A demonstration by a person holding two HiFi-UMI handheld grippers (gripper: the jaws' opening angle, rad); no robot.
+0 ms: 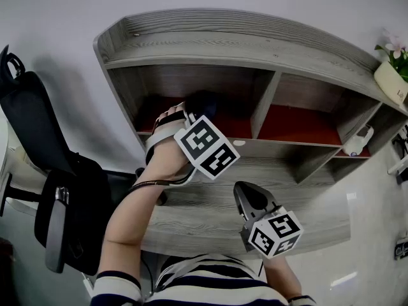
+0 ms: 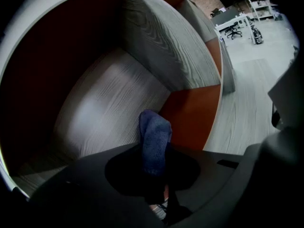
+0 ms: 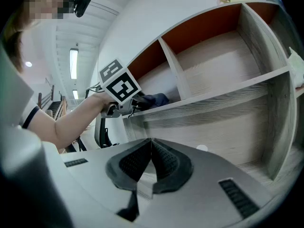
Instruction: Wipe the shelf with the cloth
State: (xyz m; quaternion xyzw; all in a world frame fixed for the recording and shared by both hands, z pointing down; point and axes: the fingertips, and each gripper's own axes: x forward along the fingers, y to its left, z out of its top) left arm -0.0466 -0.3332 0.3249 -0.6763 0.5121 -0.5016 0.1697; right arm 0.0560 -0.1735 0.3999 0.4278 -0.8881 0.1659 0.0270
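Your left gripper (image 2: 154,163) is reached into the upper left compartment of the grey wood-grain shelf (image 1: 255,46), with its jaws closed on a blue cloth (image 2: 155,137). The cloth sticks up out of the jaws as a folded wad. Its free end lies near the corner where the upright divider (image 2: 166,46) meets the red-orange panel (image 2: 190,113). That divider stands close on the cloth's right and closes the compartment on that side. Your right gripper (image 3: 151,144) hangs lower, over the desk board (image 1: 191,225) in front of the shelf. Its ribbed pads are pressed together at the tips with nothing between them, and it is well apart from the cloth. A black chair (image 1: 38,126) stands beside the shelf's left end. A potted plant (image 1: 392,69) sits on the shelf's top at the far right, cut off by the frame edge. A small white object (image 1: 358,140) lies in a right-hand compartment, too small to identify. From the head view, your hand and the marker cube (image 1: 206,146) cover most of the left gripper, so only a dark scrap of cloth shows past them. In the left gripper view the jaws are in deep shadow and the cloth's lower end is lost in it.
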